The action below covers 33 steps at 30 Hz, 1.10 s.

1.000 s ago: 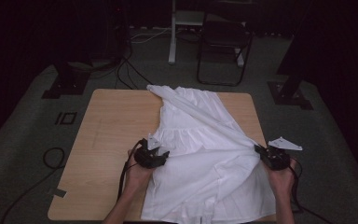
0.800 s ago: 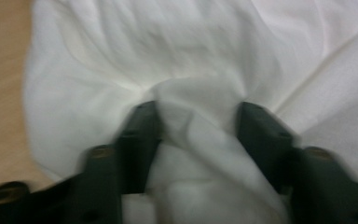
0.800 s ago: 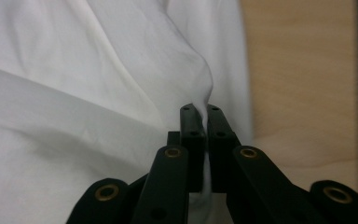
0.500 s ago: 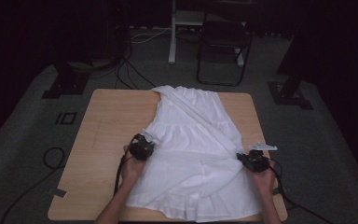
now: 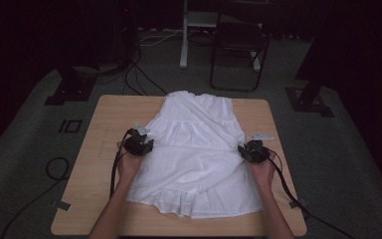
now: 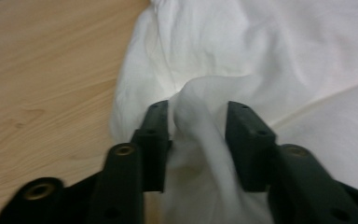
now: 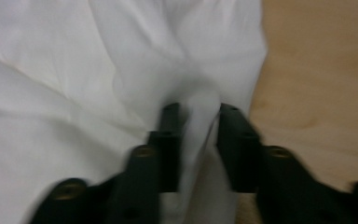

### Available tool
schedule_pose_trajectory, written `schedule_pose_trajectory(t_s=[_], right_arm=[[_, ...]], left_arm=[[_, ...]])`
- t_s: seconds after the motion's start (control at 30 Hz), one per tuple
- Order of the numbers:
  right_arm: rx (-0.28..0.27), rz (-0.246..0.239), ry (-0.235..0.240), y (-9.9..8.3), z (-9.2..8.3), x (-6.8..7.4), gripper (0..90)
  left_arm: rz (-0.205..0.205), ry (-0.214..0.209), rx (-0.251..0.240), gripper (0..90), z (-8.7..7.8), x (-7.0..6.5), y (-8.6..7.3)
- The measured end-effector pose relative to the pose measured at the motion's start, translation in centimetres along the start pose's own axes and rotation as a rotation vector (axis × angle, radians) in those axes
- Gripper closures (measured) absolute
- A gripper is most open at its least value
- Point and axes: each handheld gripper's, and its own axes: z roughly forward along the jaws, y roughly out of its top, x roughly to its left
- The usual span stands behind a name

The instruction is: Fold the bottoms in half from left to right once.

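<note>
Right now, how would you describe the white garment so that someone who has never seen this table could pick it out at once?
Look at the light wooden table in the dark room. Spread across its middle and right lies the white tiered fabric dress, narrow end farthest from the person, ruffled hem nearest. It is the only cloth there, flanked by the left gripper and right gripper, a fold bunched between each pair of jaws.

The high view is dim, its surroundings sinking into near black; overhead light falls on the tabletop (image 5: 104, 129), where the white dress (image 5: 199, 159) nearly blows out; both gripper views are brighter, soft, slightly motion-blurred, with near parts out of focus.
</note>
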Motion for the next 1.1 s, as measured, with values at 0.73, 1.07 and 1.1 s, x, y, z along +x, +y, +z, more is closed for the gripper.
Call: schedule_pose_trajectory(t_s=[0.73, 1.07, 1.1], right_arm=[[-0.033, -0.174, 0.343, 1.5, -0.1, 11.5, 83.8], [-0.153, -0.178, 0.302, -2.9, -8.4, 5.9, 86.1], [-0.150, -0.175, 0.290, -3.5, -8.8, 5.5, 86.1]], left_arm=[[0.037, -0.094, 0.039, 47.6, -7.5, -1.5, -7.0], [0.057, -0.112, 0.096, 70.2, -6.0, -2.9, -8.6], [0.057, -0.112, 0.096, 78.7, -6.0, -2.9, -8.6]])
